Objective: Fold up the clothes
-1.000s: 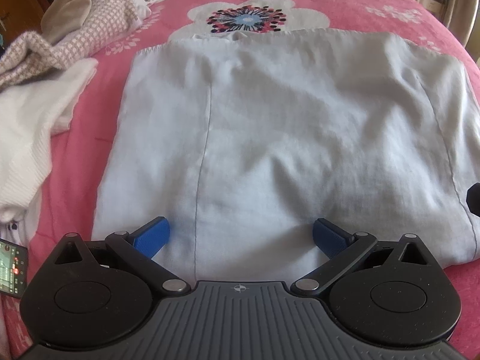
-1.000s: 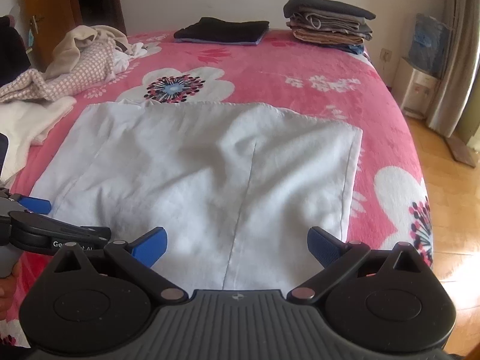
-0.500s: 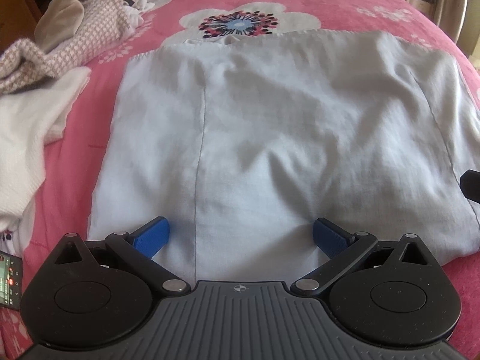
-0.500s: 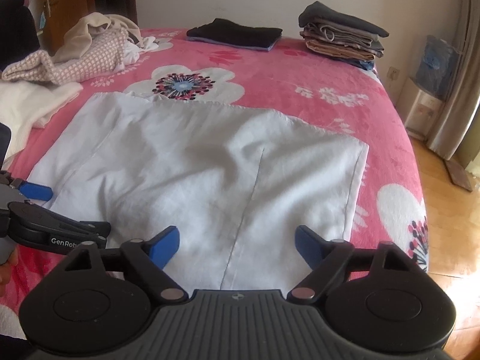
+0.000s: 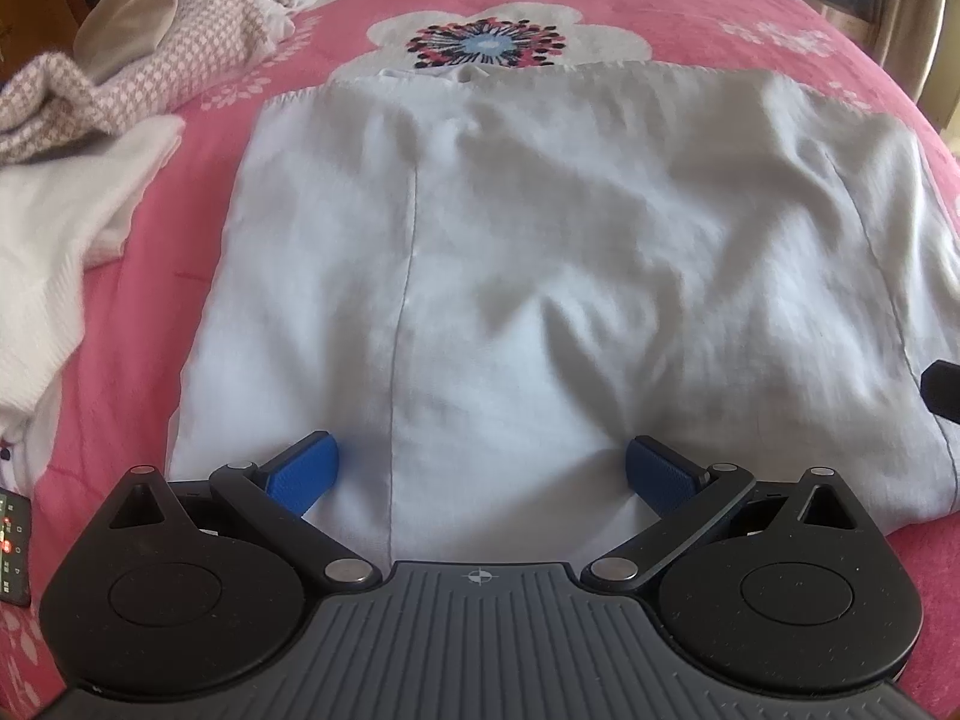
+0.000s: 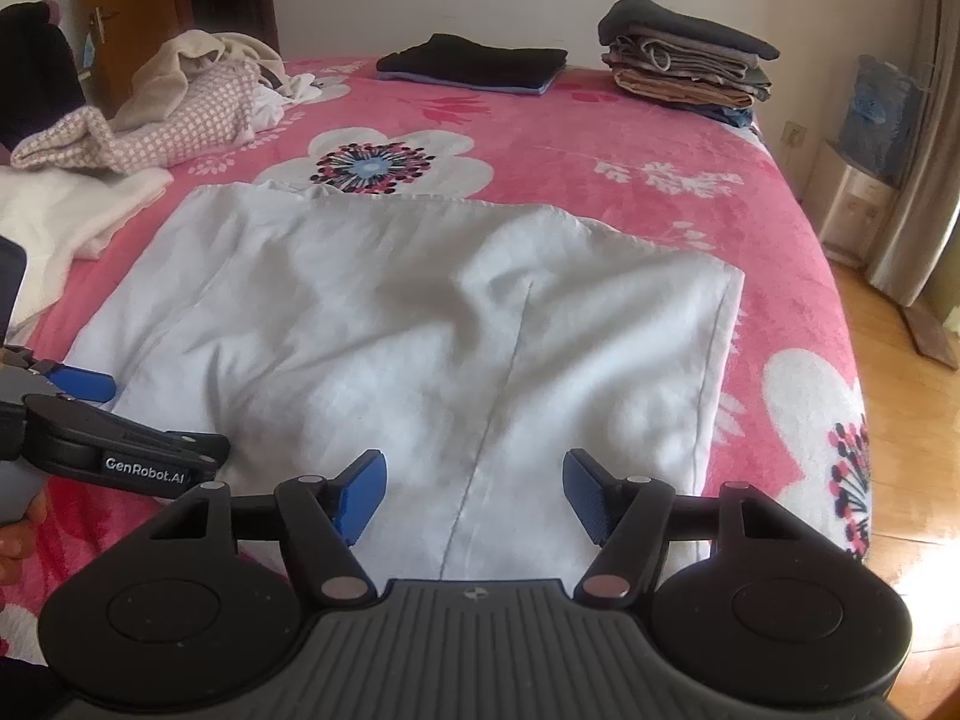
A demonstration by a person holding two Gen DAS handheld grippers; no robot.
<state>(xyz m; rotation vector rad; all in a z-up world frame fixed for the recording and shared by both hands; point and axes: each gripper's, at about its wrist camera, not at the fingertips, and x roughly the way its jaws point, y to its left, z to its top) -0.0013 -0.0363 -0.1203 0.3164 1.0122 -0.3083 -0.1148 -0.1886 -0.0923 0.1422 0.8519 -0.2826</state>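
Note:
A pale blue-white garment point(image 5: 570, 276) lies spread flat on the pink flowered blanket point(image 5: 690, 18), and it also fills the middle of the right wrist view point(image 6: 420, 330). My left gripper point(image 5: 480, 468) stands open and wide over the garment's near hem, left of centre, one blue finger on each side of a seam. My right gripper point(image 6: 474, 495) hangs over the same hem further right, astride another seam. Its jaws are closing, with cloth lying between the blue pads point(image 6: 360, 492), which do not press on it. The left gripper point(image 6: 90, 420) shows at the left edge of the right wrist view.
Unfolded clothes point(image 6: 180, 114) and a white knit point(image 5: 54, 228) lie at the left. A folded dark garment point(image 6: 474, 63) and a stack of folded clothes point(image 6: 684, 60) sit at the far end. A small device point(image 5: 12, 546) lies near left. The bed's right edge drops to a wooden floor point(image 6: 900, 396).
The right gripper's fingers have drawn closer together over the hem. The left gripper's fingers stay as wide as before. Both hands have held their place.

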